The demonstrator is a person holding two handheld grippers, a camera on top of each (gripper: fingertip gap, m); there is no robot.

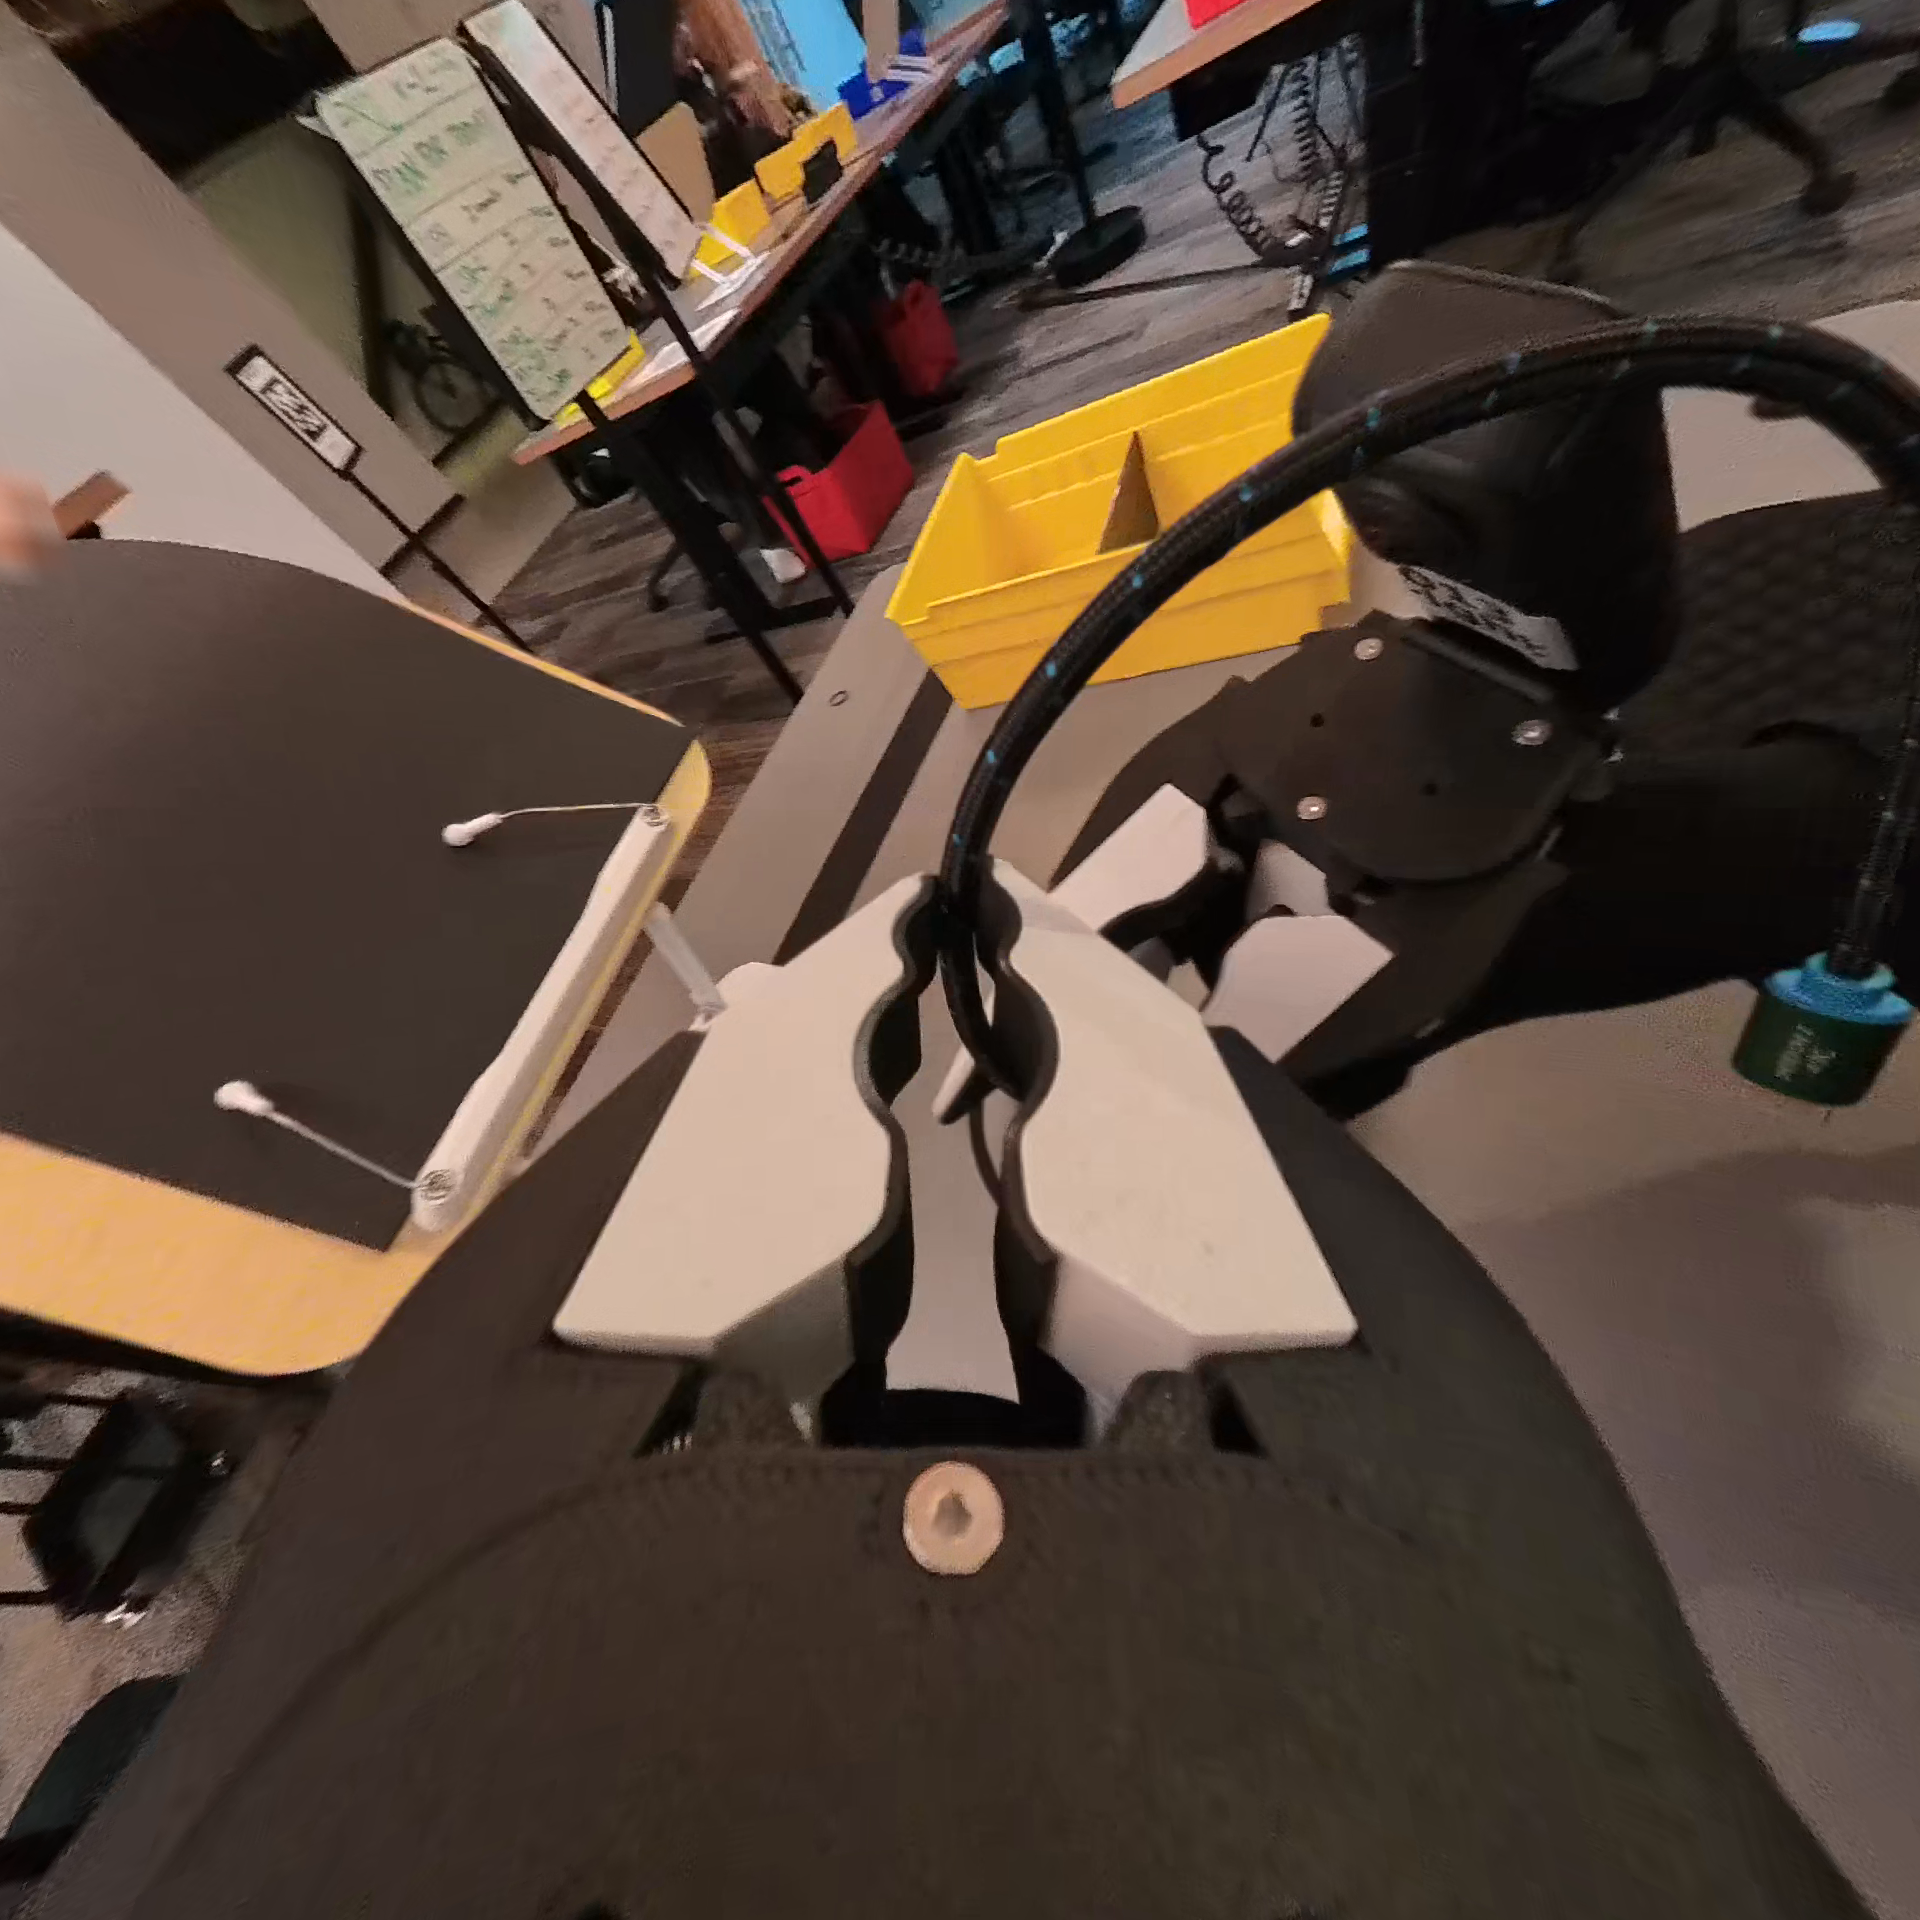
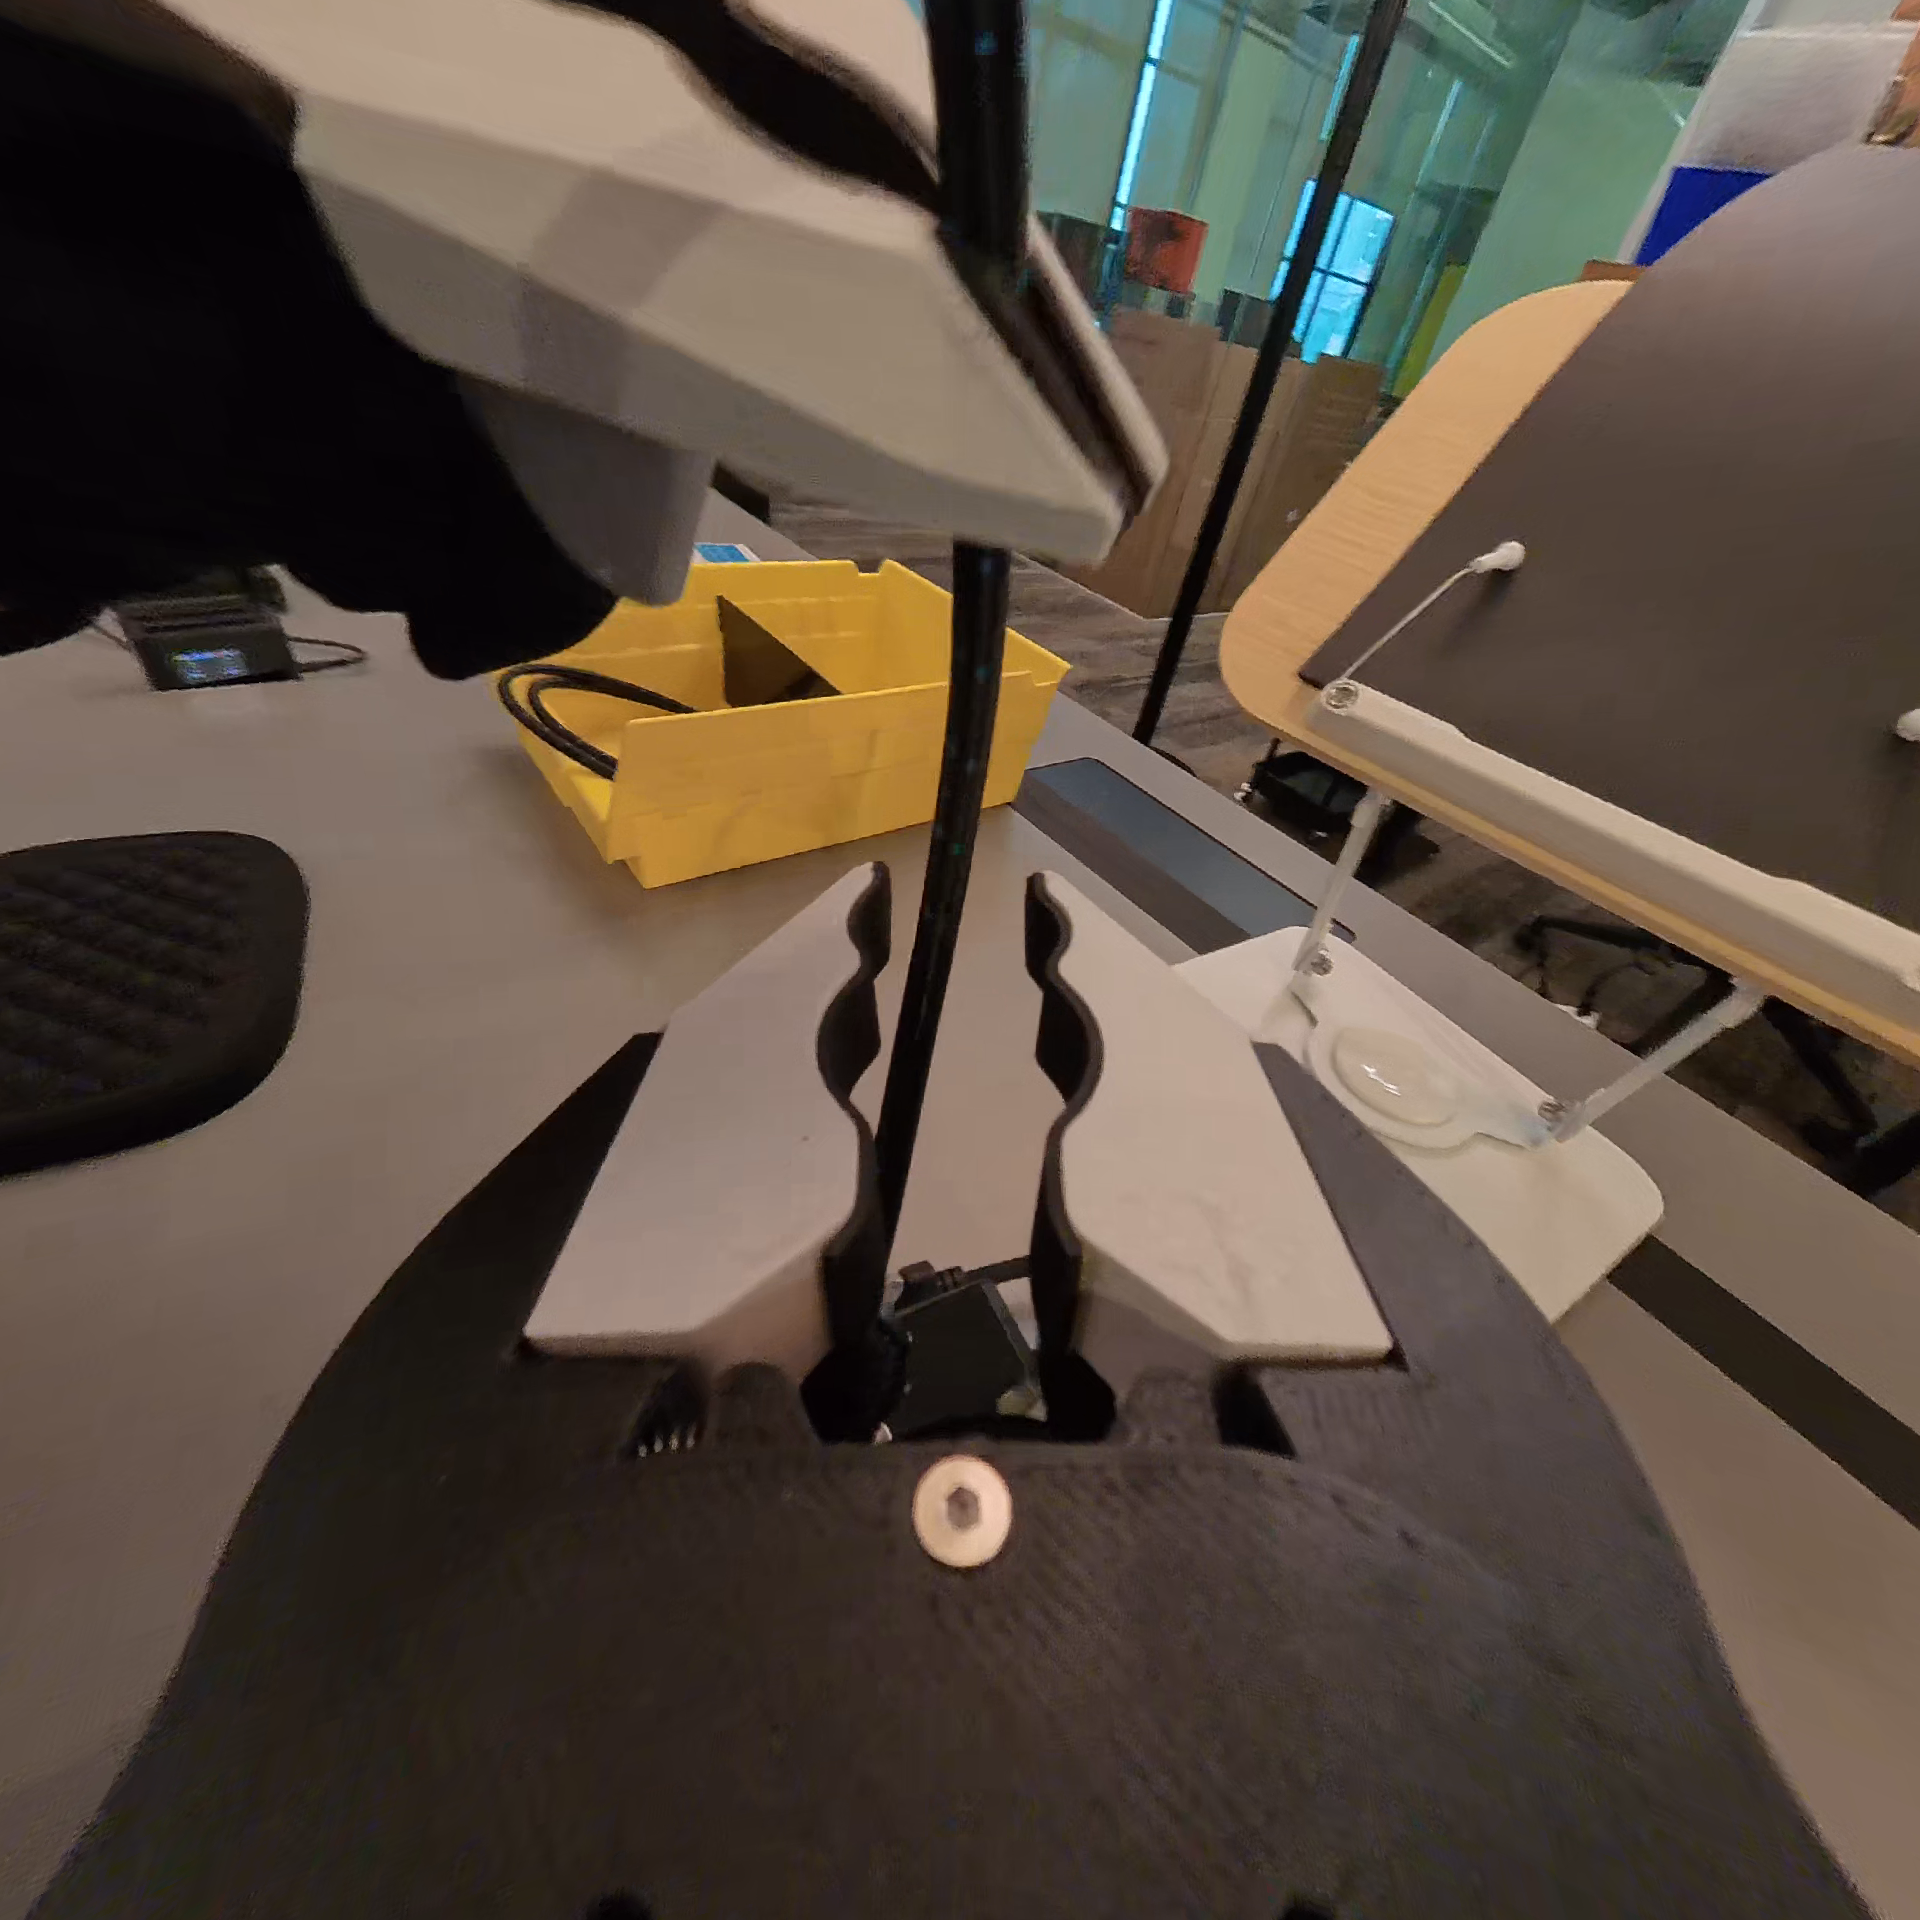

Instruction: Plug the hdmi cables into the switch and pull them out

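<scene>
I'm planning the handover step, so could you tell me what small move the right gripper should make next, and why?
Probably shut the right gripper on the cable. The braided cable runs down between its open fingers without being clamped, and a black connector sits deep in the gap. The left gripper is pinching the same cable higher up, holding it in place, so the right could likely grip it.

The bin sits on the worktop. A coiled cable lies in its left compartment. Left of the bin rests a mesh pad; behind-left, a small device; right, a tilted board.
</scene>
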